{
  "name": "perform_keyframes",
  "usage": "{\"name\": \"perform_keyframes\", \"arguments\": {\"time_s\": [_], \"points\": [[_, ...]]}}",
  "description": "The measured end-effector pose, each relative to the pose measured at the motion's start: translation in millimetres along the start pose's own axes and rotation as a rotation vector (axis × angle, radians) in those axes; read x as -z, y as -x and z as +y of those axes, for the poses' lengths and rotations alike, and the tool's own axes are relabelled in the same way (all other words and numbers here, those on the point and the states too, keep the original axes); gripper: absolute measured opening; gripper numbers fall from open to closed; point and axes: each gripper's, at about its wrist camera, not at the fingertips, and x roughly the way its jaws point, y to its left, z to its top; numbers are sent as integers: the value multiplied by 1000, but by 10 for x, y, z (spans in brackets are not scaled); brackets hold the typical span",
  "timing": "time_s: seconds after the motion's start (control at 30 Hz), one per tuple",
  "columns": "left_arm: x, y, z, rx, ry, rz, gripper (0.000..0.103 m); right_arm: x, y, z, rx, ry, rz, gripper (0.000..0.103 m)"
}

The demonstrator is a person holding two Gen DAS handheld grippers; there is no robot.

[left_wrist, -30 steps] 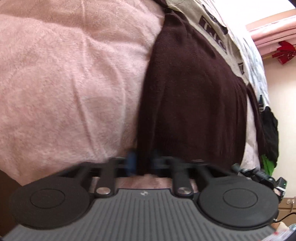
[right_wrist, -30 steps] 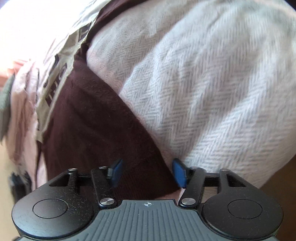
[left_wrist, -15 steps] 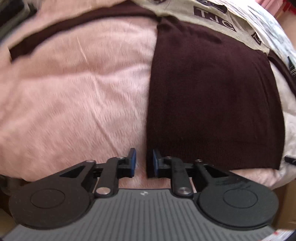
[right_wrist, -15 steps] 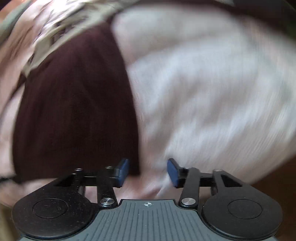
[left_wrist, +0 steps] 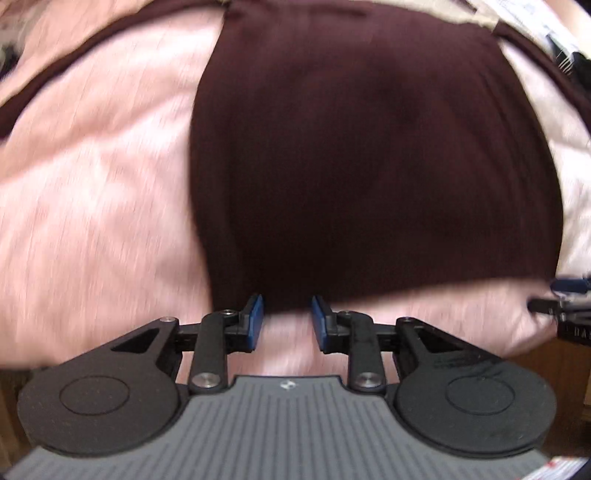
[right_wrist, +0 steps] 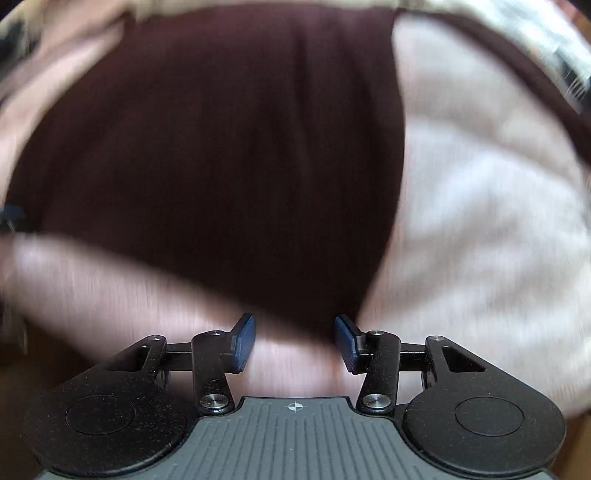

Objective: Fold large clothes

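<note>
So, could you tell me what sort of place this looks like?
Probably a bedroom: the dark maroon garment lies flat on a soft pink blanket, like bedding, with a printed cloth beyond it.

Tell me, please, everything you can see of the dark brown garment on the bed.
The dark brown garment is a fine-ribbed knit, maroon-brown, lying flat in a folded, roughly rectangular panel on the pink blanket. A narrow dark strip of it runs off to the upper left in the left wrist view. Its near edge lies just ahead of both grippers; neither touches it. Both views are blurred.
</note>
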Motion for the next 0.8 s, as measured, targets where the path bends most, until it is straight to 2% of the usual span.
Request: {"name": "perform_keyframes", "arguments": {"time_s": [0.03,0.1,0.17,0.23,0.33,0.4,0.47,0.57,0.63,0.8], "points": [[58,5,12,-20,18,40,25,57,-21,-61,-18,-21,65,45],[176,141,-6,-64,26,41,25,153,101,-172,-38,-66,57,45],[239,357,-74,-99,2,8,25,193,349,-284,-20,-102,-7,45],[275,657,-154,-112,0,-56,29,179,714,-381,12,-104,-115,45],[281,1165,-263,-87,35,-178,38,142,1288,-466,22,-88,-275,45],[256,1513,-396,-84,65,-261,49,177,1707,-475,34,-97,-352,45],[282,1822,-494,-88,78,-319,53,143,2075,-432,14,-116,-380,45],[368,2182,-645,-91,82,-373,65,213,2525,-460,-89,-118,-444,45],[442,2392,-771,-95,77,-401,65,351,2730,-453,-111,-105,-495,45],[649,2754,-911,-87,81,-398,69,719,2909,-154,-116,-26,-512,45]]}}
